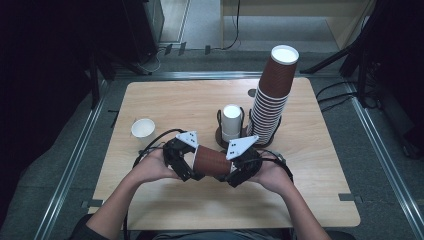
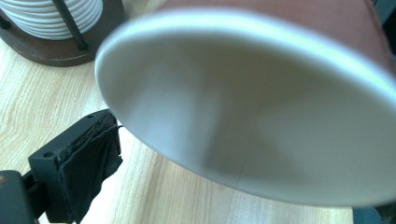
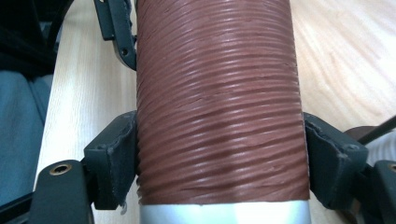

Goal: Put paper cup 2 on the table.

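Brown ribbed cup [image 1: 212, 161] held level over table [image 1: 165, 100] near front edge, pinched by right gripper [image 1: 235, 172]. Left gripper [image 1: 186, 167] spread at mouth end, no grip. Step: handover/separating cups, prob. Next: regrip w/ left, judged.

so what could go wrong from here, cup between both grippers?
1. The right gripper alone clamps the brown cup on its ribbed wall; squeezing harder could crush it.
2. The left gripper stands open at the cup's mouth, its pad off the rim, so the cup has no second support and may tilt or slip.
3. The tall cup stack leans close behind; a bump may topple it.
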`<action>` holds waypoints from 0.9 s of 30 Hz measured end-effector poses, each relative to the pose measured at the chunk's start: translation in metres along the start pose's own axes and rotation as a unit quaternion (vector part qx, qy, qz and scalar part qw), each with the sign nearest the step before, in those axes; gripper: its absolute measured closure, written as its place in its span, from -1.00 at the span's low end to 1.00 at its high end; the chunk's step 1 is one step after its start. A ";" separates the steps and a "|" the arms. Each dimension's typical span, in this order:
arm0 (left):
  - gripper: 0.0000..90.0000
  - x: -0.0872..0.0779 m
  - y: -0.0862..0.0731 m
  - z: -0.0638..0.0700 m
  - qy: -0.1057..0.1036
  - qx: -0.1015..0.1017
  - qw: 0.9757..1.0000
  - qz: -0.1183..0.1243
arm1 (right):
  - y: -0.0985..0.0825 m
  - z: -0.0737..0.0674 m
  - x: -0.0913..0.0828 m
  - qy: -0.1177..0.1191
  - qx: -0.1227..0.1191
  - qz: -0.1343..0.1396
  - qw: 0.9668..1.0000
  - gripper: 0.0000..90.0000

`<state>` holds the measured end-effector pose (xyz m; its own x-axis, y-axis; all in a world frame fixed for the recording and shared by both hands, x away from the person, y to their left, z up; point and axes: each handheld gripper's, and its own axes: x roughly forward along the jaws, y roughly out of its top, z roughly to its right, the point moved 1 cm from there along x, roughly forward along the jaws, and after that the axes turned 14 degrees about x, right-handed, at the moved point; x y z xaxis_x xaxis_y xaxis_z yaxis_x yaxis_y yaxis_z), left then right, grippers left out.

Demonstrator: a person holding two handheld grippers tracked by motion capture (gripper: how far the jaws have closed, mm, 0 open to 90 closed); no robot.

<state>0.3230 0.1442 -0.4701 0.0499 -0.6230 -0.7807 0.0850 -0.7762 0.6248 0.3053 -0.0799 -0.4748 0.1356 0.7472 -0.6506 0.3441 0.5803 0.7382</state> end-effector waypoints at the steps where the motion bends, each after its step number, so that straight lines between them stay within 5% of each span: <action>1: -1.00 -0.001 0.000 0.000 0.009 -0.001 1.000 0.006 | 0.000 0.001 -0.001 0.001 0.001 0.005 1.000 -0.52; 6: -1.00 -0.005 -0.001 0.000 0.014 -0.005 1.000 0.025 | -0.001 0.004 -0.008 -0.007 0.006 0.029 1.000 -0.52; 13: -1.00 -0.010 0.002 0.000 0.003 -0.019 0.997 0.068 | -0.002 0.006 -0.012 0.014 0.028 0.080 0.996 -0.52; 17: -1.00 -0.013 0.003 0.000 -0.004 -0.030 0.995 0.096 | -0.002 0.004 -0.007 0.023 0.034 0.087 0.995 -0.52; 27: -1.00 -0.014 0.001 -0.003 -0.012 -0.045 0.992 0.118 | 0.000 0.004 0.001 0.044 0.052 0.099 0.993 -0.52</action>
<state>0.3251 0.1523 -0.4581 0.0551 -0.7890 -0.6119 0.1625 -0.5975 0.7852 0.3088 -0.0808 -0.4761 0.1306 0.8716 -0.4725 0.4130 0.3854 0.8251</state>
